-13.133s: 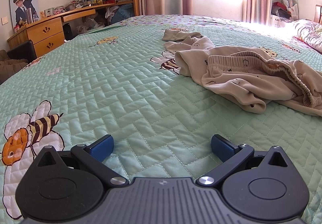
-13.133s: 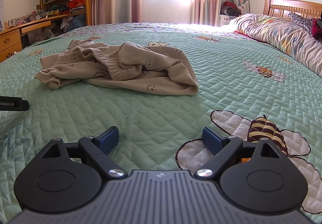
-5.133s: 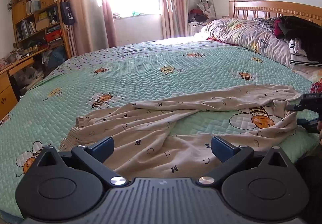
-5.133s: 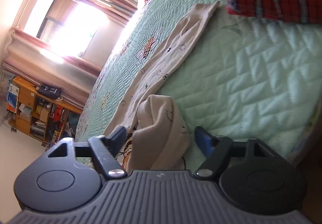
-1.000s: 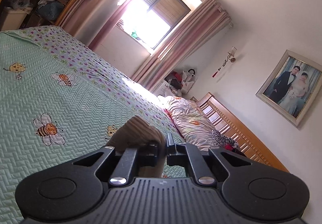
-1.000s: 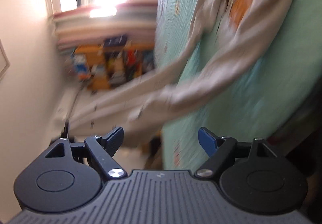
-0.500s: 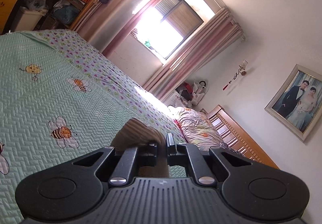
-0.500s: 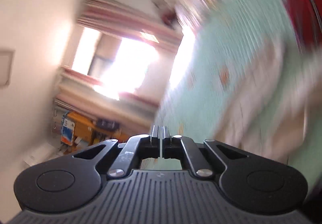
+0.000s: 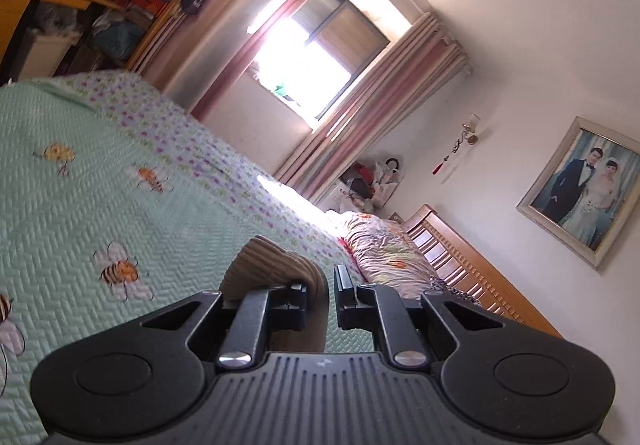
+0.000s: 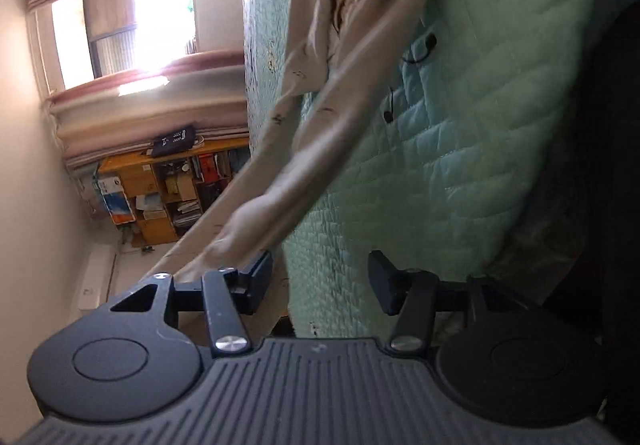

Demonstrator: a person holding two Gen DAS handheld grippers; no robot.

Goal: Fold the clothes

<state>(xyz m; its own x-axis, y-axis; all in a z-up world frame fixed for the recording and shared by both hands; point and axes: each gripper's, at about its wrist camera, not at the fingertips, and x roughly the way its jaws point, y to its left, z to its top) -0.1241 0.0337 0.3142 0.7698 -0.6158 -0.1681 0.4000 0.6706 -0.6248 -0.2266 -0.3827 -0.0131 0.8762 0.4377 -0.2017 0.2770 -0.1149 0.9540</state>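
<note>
**Garment pinched at left, jaws parted at right**

Bookshelf (image 9: 132,1) and clutter occupy the upper left of your left wrist view, which is rolled steeply to one side. Below them the green quilted bedspread (image 9: 120,205) with its bee pattern slopes across the frame. Toward the centre, the left gripper (image 9: 322,291) has its fingers drawn nearly together on a ribbed beige edge of the garment (image 9: 276,265); the cloth bunches up over the left finger and passes down between the two. Further right you see the bright window (image 9: 316,57) with striped curtains, then a rumpled floral duvet (image 9: 380,249) against the wooden headboard (image 9: 472,265), and a framed portrait (image 9: 584,193) on the white wall.

In your right wrist view, also rolled, the window and the bookshelf sit at the left. The beige garment runs as a long taut band from the top centre down toward the lower left; one end lies on the bedspread, and the band passes just over the tip of the left finger (image 10: 256,277). The right gripper (image 10: 320,281) has just been opening: its jaws stand apart with only the bedspread edge visible in the gap, and no cloth is pressed between the pads. Whether the band touches the left finger, you cannot tell through the blur. A dark shape (image 10: 608,173) fills the right edge.
</note>
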